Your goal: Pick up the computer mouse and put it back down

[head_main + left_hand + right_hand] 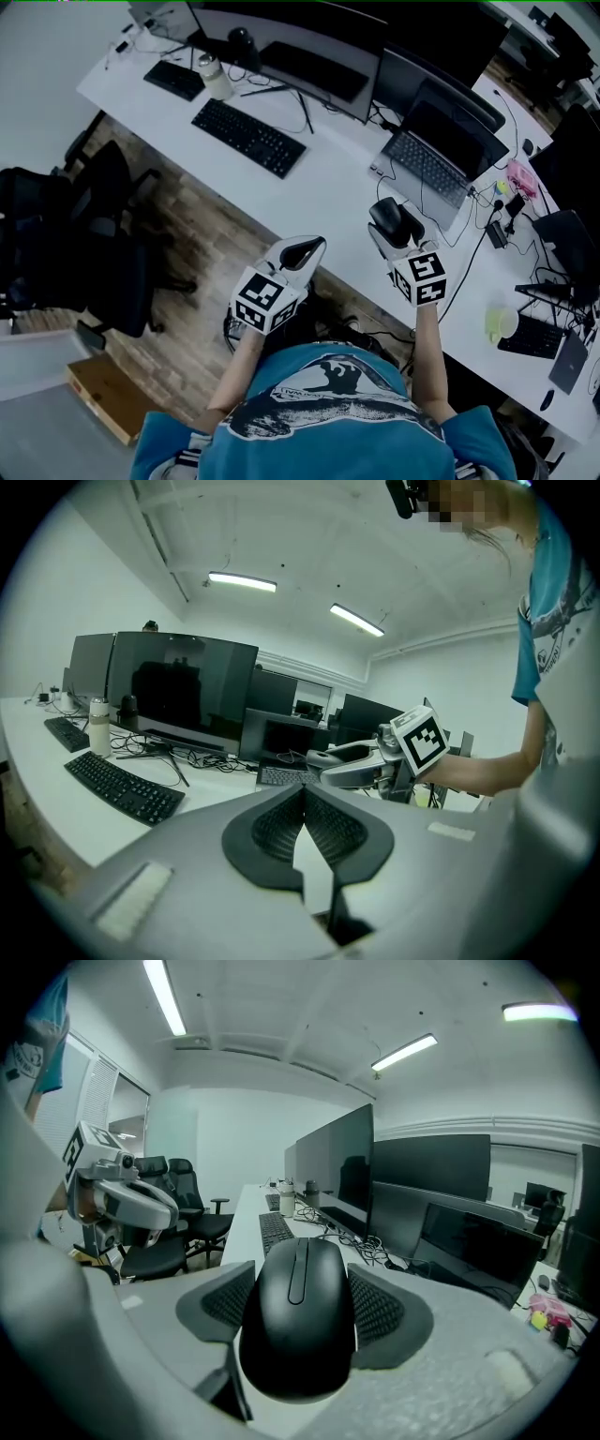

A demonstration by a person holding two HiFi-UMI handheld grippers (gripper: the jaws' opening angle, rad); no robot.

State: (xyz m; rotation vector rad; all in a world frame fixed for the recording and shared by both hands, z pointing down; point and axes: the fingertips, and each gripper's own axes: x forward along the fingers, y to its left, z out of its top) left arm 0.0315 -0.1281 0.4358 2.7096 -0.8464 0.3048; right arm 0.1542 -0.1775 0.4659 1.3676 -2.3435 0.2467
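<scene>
My right gripper (392, 228) is shut on a black computer mouse (386, 217) and holds it in the air above the front edge of the white desk (323, 192), just in front of the laptop (439, 150). In the right gripper view the mouse (298, 1335) fills the gap between the ribbed pads (384, 1312), its scroll wheel pointing away. My left gripper (305, 251) hovers off the desk's front edge, to the left of the right one. Its pads (272, 829) meet with nothing between them. The right gripper (361, 766) shows in the left gripper view.
A black keyboard (248, 137), a bottle (214, 77) and large monitors (309, 47) line the desk's far left. Cables, a pink item (521, 176) and a cup (502, 324) lie to the right. Black office chairs (94, 234) and a cardboard box (103, 398) stand on the wood floor.
</scene>
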